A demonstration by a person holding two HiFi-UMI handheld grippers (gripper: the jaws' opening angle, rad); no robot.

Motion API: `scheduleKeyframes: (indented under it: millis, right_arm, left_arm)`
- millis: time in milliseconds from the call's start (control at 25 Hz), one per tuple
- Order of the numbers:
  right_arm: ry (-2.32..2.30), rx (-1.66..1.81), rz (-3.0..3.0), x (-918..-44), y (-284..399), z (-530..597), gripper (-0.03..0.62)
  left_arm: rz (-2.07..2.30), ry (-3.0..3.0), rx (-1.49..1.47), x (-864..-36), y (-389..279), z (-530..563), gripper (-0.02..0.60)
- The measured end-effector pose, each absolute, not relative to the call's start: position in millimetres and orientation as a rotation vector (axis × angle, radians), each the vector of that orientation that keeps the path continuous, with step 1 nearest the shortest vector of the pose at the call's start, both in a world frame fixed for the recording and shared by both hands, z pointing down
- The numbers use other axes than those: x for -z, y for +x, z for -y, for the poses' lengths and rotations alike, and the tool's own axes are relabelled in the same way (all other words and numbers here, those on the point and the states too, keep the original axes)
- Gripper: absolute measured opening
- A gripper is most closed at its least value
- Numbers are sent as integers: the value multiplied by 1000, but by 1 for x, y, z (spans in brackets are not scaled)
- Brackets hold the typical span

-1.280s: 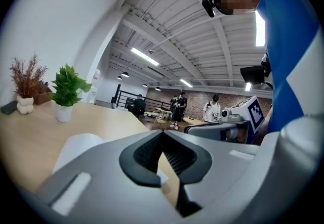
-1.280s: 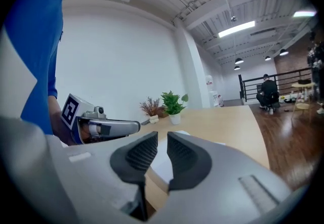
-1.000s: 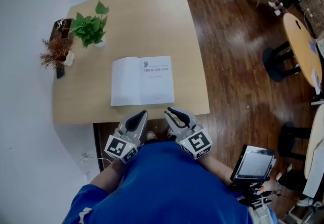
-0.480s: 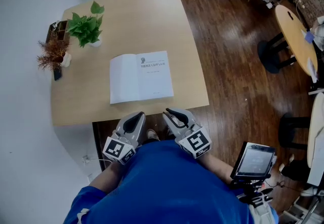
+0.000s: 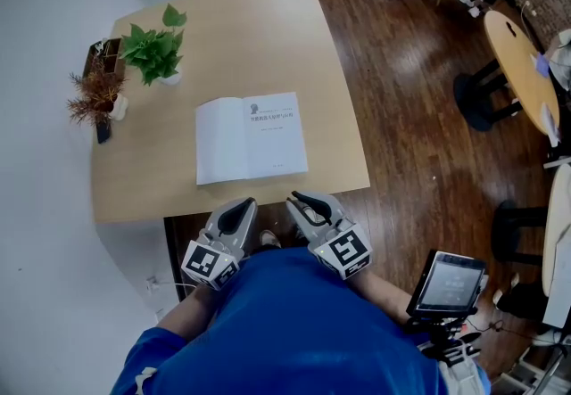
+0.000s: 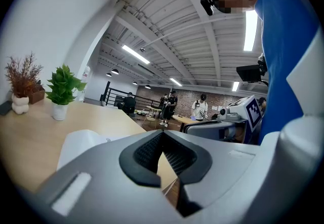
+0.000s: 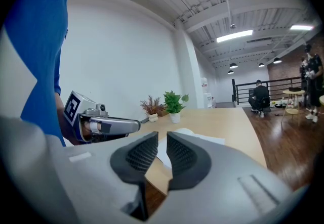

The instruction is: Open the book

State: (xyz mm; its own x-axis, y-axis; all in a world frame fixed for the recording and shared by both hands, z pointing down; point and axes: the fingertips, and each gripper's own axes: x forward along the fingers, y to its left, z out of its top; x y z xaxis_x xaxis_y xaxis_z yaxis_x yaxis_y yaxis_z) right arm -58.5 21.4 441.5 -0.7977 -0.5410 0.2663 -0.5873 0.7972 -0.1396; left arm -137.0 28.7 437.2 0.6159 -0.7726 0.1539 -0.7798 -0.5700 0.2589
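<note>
— So, starting at the left, what is on the table [image 5: 259, 28]?

— A dried sprig [image 5: 94, 97] and a green plant [image 5: 153, 50] at its far left edge, well apart from anything that matters.

— And the book [image 5: 252, 138]?

— It's flat near the table's front edge and already open. The left page is blank and the right is probably a title page, though the print is too small to be sure. The spine runs away from the person and the two pages spread across.

— The tongs?

— Both are close to the person's chest, short of the table, with the book straight ahead. The left gripper [image 5: 244, 203] has its tips together on nothing and lines up roughly with the spine. The right gripper [image 5: 295, 199] shows a narrow slit, also empty, and faces the right-hand page. I judge the right one better placed for turning any further page.
</note>
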Motion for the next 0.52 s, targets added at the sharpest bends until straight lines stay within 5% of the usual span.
scheduleKeyframes:
  millis: [520]
  right_arm:
    - [905,-341,2765,-447,-51,-20,53]
  left_arm:
    - [1241,2537,-34,-443,-130,-28,6]
